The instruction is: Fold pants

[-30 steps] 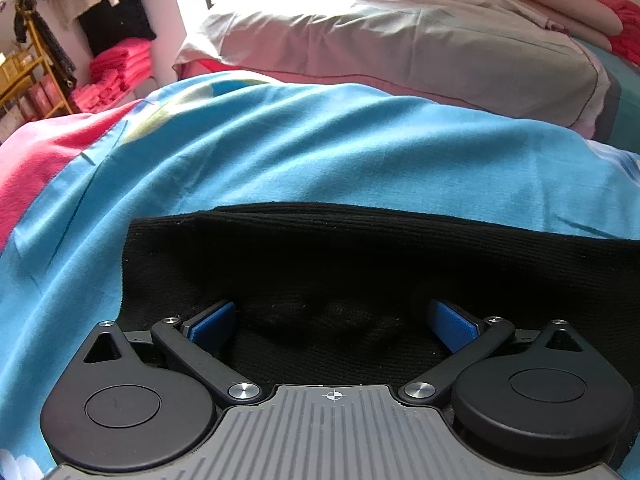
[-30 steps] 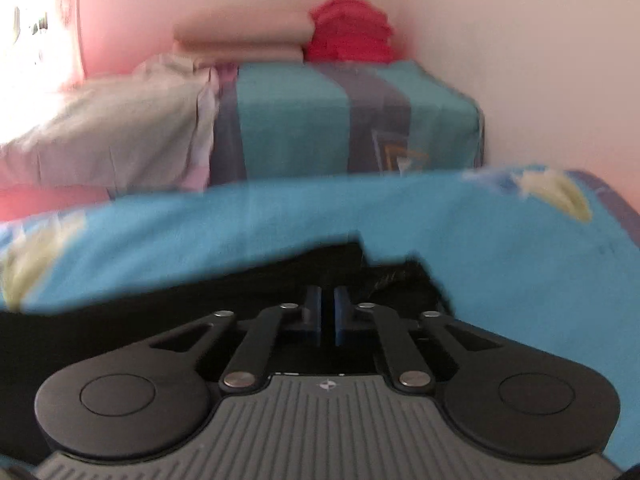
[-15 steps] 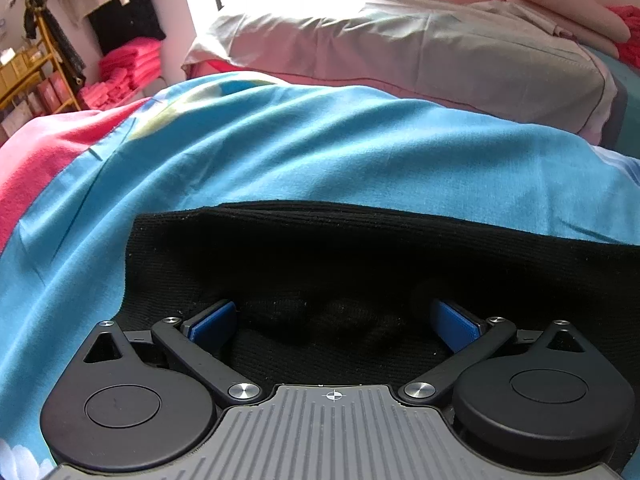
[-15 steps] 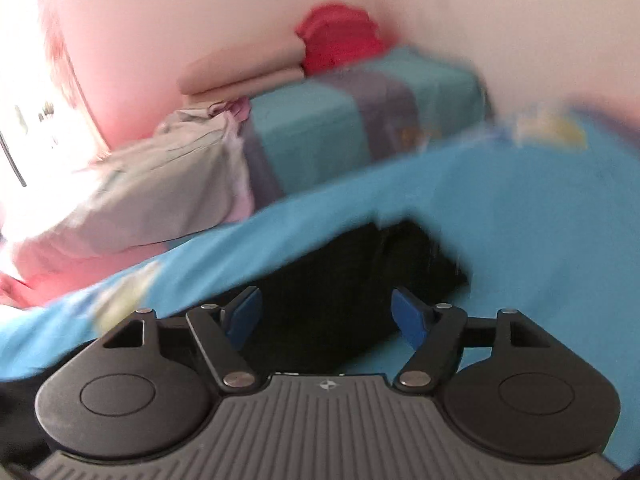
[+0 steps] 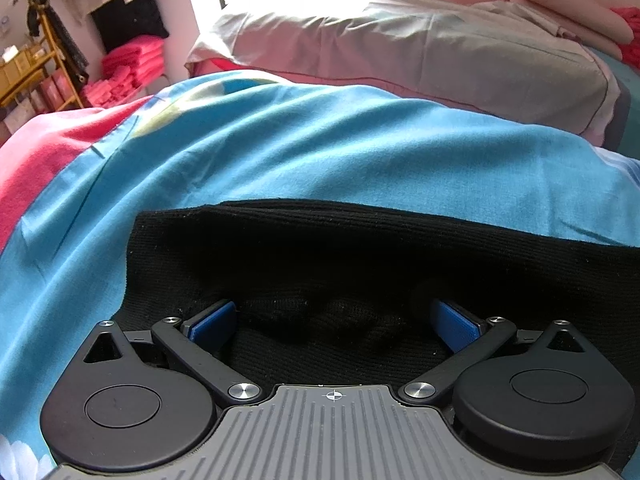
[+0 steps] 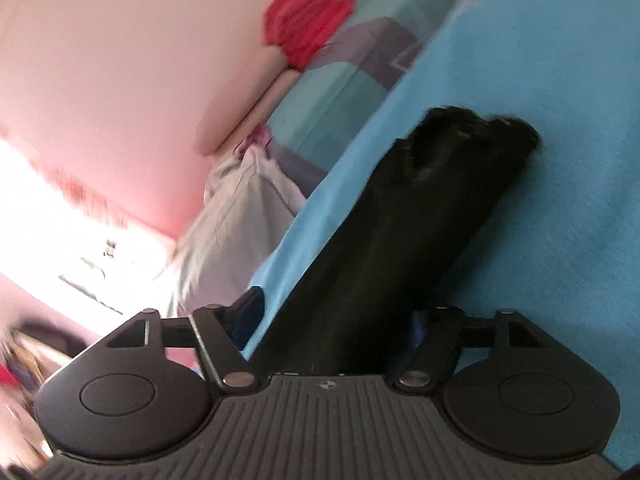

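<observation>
Black ribbed pants [image 5: 320,248] lie across a blue bed cover [image 5: 320,152]. My left gripper [image 5: 334,320] rests low over them, open wide, its blue pads [image 5: 212,322] pressing down into the cloth with a small bunch of fabric between them. In the tilted, blurred right wrist view the pants [image 6: 420,208] run as a long band away from my right gripper [image 6: 334,320] to a ragged end. The band passes between the right jaws, which are closing but stand apart from the cloth, with no pad pressing on it.
A grey pillow [image 5: 420,48] lies beyond the blue cover, with pink folded bedding [image 5: 560,12] behind it. Red folded cloth [image 6: 308,28] sits on a teal and grey quilt [image 6: 352,80] by the pink wall. A rack with clothes [image 5: 40,64] stands at the far left.
The right gripper went from shut on the pants' edge to open and rolled sharply, so its view now tilts. The pants' end lies on the cover. The left gripper stayed put.
</observation>
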`<state>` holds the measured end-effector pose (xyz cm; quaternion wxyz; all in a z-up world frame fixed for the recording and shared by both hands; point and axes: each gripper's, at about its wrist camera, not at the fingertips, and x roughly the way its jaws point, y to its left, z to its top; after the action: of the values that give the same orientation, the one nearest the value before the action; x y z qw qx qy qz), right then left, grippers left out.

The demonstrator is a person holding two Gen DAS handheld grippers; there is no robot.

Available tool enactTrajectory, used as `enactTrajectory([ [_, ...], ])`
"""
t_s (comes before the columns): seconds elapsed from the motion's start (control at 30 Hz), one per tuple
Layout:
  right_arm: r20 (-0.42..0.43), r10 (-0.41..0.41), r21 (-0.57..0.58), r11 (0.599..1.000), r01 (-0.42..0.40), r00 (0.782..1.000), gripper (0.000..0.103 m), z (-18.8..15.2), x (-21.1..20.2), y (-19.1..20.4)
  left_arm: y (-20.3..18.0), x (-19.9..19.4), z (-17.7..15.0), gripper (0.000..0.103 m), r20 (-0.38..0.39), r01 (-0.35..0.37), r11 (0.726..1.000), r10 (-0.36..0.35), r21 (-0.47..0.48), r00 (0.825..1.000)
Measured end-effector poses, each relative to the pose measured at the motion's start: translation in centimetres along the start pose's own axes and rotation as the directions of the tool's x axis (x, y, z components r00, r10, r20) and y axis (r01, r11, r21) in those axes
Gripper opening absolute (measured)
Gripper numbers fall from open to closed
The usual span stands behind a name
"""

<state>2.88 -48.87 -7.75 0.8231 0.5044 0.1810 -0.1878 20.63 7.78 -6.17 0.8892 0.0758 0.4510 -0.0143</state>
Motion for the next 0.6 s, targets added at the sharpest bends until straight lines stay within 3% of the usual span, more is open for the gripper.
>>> enactTrajectory([
  [0.07,-0.016,0.013,0.010,1.000,-0.013,1.000,0.065,-0.5,-0.1,-0.2,0.0,0.0,0.0,0.103,-0.002,0.000,1.000,0.000,0.000,1.000],
  [0.13,-0.051,0.001,-0.088,0.996,-0.005,0.999,0.060,-0.9,0.3,0.4,0.0,0.0,0.1,0.103,-0.005,-0.001,1.000,0.001,0.000,1.000],
  [0.2,-0.063,-0.028,-0.097,0.995,0.022,0.998,0.029,-0.2,1.2,0.5,0.0,0.0,0.1,0.103,-0.006,-0.003,1.000,0.003,0.000,1.000],
  [0.23,-0.087,-0.074,-0.084,0.994,0.066,0.993,0.018,0.3,2.0,0.5,-0.1,0.0,0.1,0.103,-0.007,-0.004,1.000,0.004,-0.001,1.000],
  [0.3,-0.137,-0.121,-0.125,0.987,0.103,0.983,0.017,1.3,2.3,1.8,-0.1,0.0,0.1,0.103,-0.008,-0.007,1.000,0.007,0.002,1.000],
  [0.33,-0.124,-0.154,-0.216,0.968,0.125,0.980,0.016,2.0,2.1,3.2,-0.2,-0.1,0.1,0.103,-0.011,-0.009,1.000,0.009,0.002,1.000],
  [0.37,-0.072,-0.135,-0.284,0.953,0.109,0.988,0.015,2.6,0.9,4.2,-0.2,-0.1,0.2,0.103,-0.013,-0.009,1.000,0.010,0.002,1.000],
  [0.4,-0.023,-0.140,-0.294,0.947,0.127,0.990,0.015,3.6,0.1,4.0,-0.2,0.0,0.2,0.103,-0.014,-0.007,1.000,0.007,0.003,1.000],
  [0.47,-0.057,-0.226,-0.203,0.956,0.210,0.972,0.015,4.6,1.1,1.3,-0.6,0.0,0.1,0.103,-0.018,0.024,1.000,-0.024,0.006,1.000],
  [0.6,-0.052,-0.217,-0.269,0.943,0.195,0.975,0.025,4.0,1.5,2.1,-1.6,-0.1,-0.2,0.103,-0.002,-0.001,1.000,0.001,0.030,1.000],
])
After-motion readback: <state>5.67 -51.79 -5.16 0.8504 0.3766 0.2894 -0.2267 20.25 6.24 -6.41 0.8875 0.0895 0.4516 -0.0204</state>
